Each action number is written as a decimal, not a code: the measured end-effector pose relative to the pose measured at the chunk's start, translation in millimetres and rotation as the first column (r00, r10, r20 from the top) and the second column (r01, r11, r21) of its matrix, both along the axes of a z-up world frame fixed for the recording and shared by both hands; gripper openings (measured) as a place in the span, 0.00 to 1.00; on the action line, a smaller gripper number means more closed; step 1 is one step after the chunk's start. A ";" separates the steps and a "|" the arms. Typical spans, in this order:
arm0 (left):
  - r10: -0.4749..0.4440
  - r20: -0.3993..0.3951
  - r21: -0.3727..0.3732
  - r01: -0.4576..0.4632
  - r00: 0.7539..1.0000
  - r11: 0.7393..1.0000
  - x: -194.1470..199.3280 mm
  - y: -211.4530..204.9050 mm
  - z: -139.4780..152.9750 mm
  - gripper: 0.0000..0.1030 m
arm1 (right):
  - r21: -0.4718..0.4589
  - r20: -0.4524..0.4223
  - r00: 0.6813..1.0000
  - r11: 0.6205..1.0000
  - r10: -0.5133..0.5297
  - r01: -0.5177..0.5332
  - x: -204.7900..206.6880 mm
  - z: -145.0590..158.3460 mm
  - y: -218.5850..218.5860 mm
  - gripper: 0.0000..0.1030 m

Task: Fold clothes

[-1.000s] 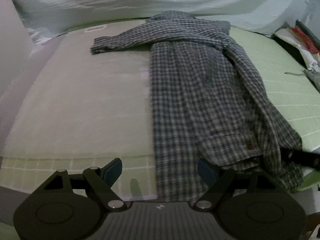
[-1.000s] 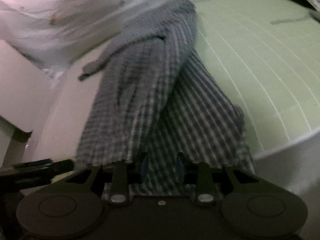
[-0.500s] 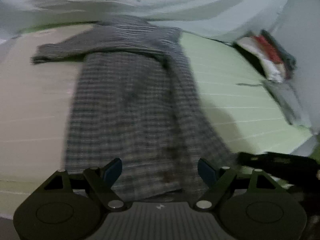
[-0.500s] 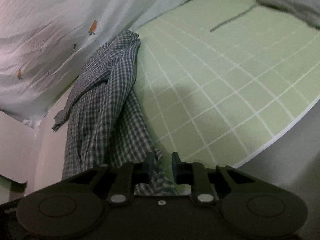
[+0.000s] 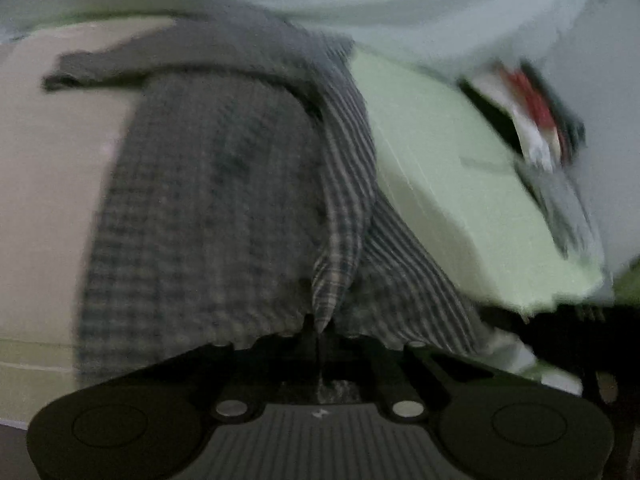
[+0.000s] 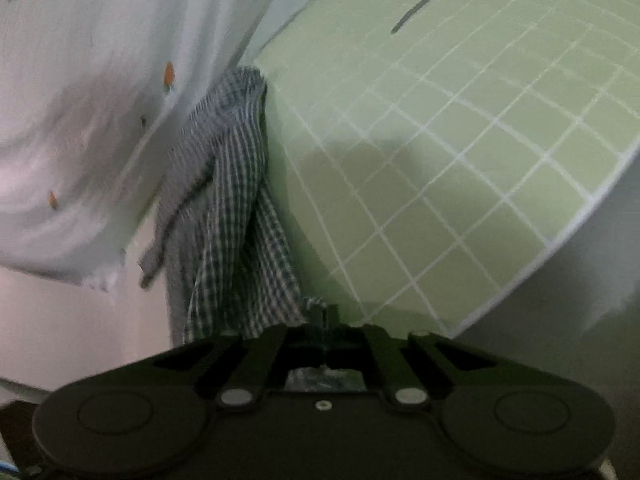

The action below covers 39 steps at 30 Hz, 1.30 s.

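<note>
The blue-and-white checked cotton shirt (image 5: 224, 200) is lying lengthwise, stretching away toward the pale carrot-print sheet (image 5: 420, 12); left gripper (image 5: 319, 330) and right gripper (image 6: 325, 316) are each pinching its near hem, jaws fully closed.

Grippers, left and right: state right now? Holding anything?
Left gripper: closed, pinching the near hem of the plaid shirt.
Right gripper: closed, clamped on the shirt's near edge.
</note>
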<state>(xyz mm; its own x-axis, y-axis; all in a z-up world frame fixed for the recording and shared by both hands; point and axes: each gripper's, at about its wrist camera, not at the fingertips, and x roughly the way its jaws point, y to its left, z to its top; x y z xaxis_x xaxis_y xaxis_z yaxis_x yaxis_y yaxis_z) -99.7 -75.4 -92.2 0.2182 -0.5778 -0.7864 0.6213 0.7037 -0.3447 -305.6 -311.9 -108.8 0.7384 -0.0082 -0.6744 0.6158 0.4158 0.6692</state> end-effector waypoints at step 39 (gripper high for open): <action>0.022 -0.105 -0.034 -0.026 0.994 0.999 18.0 22.3 -8.5 0.02 | 0.096 -0.058 0.967 0.965 0.250 -0.244 40.0 -33.6 26.1 0.07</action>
<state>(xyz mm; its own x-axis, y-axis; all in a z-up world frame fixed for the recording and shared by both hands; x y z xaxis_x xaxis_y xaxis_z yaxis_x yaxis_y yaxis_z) -81.7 -53.1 -100.7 0.1500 -0.6011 -0.7850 0.5639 0.7042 -0.4315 -265.6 -285.8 -142.4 0.6616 0.2294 -0.7139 0.5476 0.5026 0.6690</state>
